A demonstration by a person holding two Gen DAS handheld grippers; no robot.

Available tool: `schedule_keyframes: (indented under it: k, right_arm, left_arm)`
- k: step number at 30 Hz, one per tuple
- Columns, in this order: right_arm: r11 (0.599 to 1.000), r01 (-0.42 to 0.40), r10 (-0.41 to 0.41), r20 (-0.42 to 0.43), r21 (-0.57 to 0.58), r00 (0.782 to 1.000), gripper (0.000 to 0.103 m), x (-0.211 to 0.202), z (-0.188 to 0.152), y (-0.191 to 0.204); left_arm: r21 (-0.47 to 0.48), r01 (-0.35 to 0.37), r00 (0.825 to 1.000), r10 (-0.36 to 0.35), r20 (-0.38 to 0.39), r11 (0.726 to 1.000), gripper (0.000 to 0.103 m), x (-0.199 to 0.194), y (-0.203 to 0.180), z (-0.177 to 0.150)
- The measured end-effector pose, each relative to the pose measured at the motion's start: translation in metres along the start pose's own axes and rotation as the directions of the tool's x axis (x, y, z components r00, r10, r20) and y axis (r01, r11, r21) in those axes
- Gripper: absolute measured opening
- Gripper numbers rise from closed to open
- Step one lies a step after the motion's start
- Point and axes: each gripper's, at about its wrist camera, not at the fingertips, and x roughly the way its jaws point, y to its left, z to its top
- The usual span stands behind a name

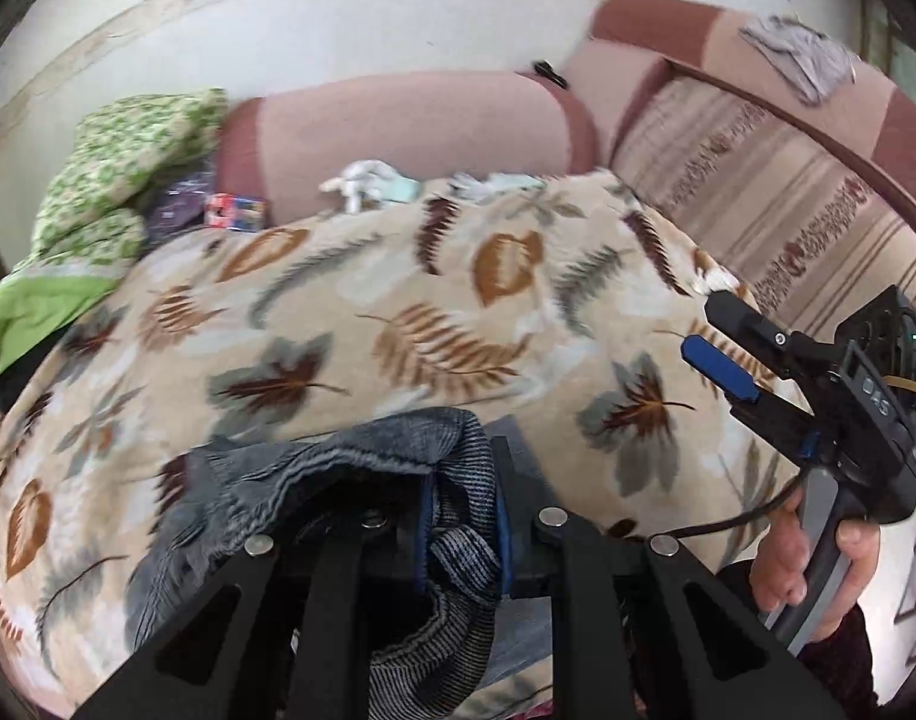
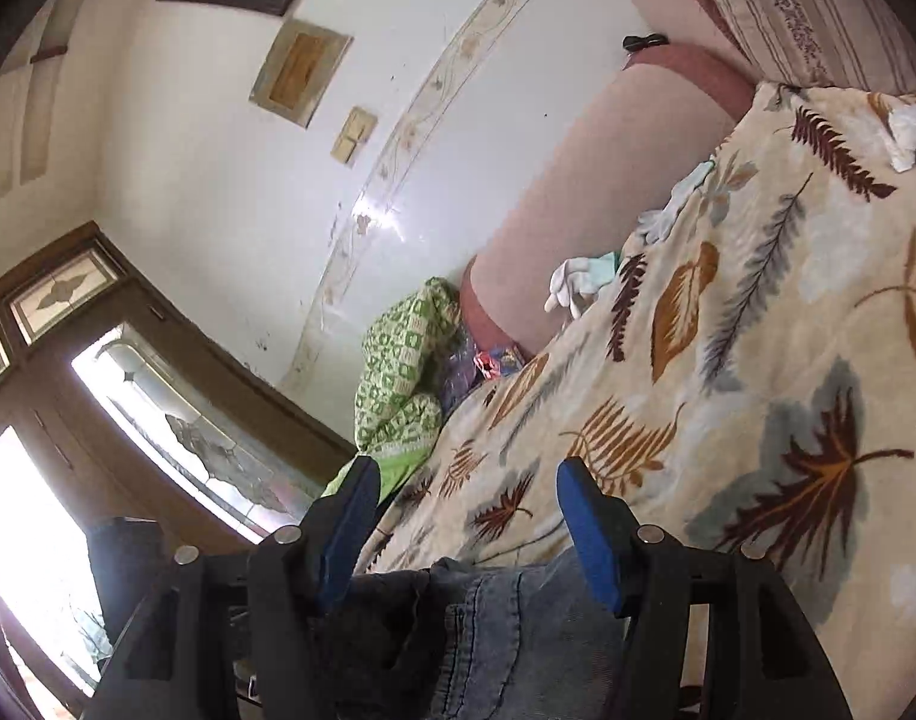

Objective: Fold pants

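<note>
Two hand-held grippers show: your left hand-held gripper (image 1: pixel 463 525) is clamped on a bunched fold of the pants (image 1: pixel 362 468), lifted over the leaf-patterned blanket (image 1: pixel 398 300). Your right hand-held gripper (image 2: pixel 467 531) stands open, with denim draped below its blue pads (image 2: pixel 590 540), untouched.

Black left gripper (image 1: pixel 463 531), blue pads (image 1: pixel 427 531); silver screws

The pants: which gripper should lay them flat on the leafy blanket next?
Probably the left gripper: its jaws are shut on the pants. The right gripper is open beside it, holding nothing, above the leafy blanket.
</note>
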Motion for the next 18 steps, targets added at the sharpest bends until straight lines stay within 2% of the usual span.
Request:
schedule_keyframes:
  k: [3, 5, 6, 8, 9, 12, 14, 18]
  right_arm:
    - [1.000, 0.021, -0.021, 0.037, 0.012, 0.999, 0.066, -0.012, 0.007, -0.008]
    - [0.999, 0.038, -0.039, 0.044, 0.021, 0.998, 0.066, -0.016, 0.010, -0.013]
    - [0.999, 0.043, -0.044, 0.042, 0.026, 0.998, 0.066, -0.017, 0.010, -0.015]
    - [0.998, 0.049, -0.050, 0.029, 0.033, 0.998, 0.066, -0.015, 0.009, -0.016]
    - [0.998, 0.051, -0.052, 0.023, 0.029, 0.998, 0.066, -0.013, 0.008, -0.016]
    - [0.999, 0.052, -0.052, -0.013, 0.002, 0.999, 0.067, -0.003, 0.004, -0.011]
    - [0.999, 0.032, -0.035, -0.085, -0.026, 0.996, 0.067, 0.012, -0.003, -0.004]
    - [0.998, -0.017, 0.000, -0.270, -0.064, 0.963, 0.067, 0.041, -0.024, 0.006]
  left_arm:
    - [0.124, 0.031, 0.991, -0.014, -0.131, 0.992, 0.030, 0.045, -0.027, 0.007]
    - [0.122, 0.044, 0.982, -0.020, -0.186, 0.992, 0.034, 0.053, -0.027, 0.004]
    - [0.113, 0.062, 0.982, -0.040, -0.185, 0.992, 0.036, 0.048, -0.023, 0.002]
    - [0.103, 0.079, 0.987, -0.063, -0.149, 0.992, 0.061, 0.031, -0.012, 0.002]
    - [0.098, 0.077, 0.991, -0.065, -0.117, 0.992, 0.064, 0.018, -0.004, 0.003]
    - [0.093, 0.058, 0.998, -0.057, -0.019, 0.994, 0.067, -0.023, 0.025, 0.005]
    - [0.076, 0.007, 0.999, -0.010, 0.034, 0.997, 0.076, -0.046, 0.052, 0.001]
    - [0.041, -0.117, 0.993, 0.115, 0.040, 0.992, 0.077, -0.071, 0.112, -0.039]
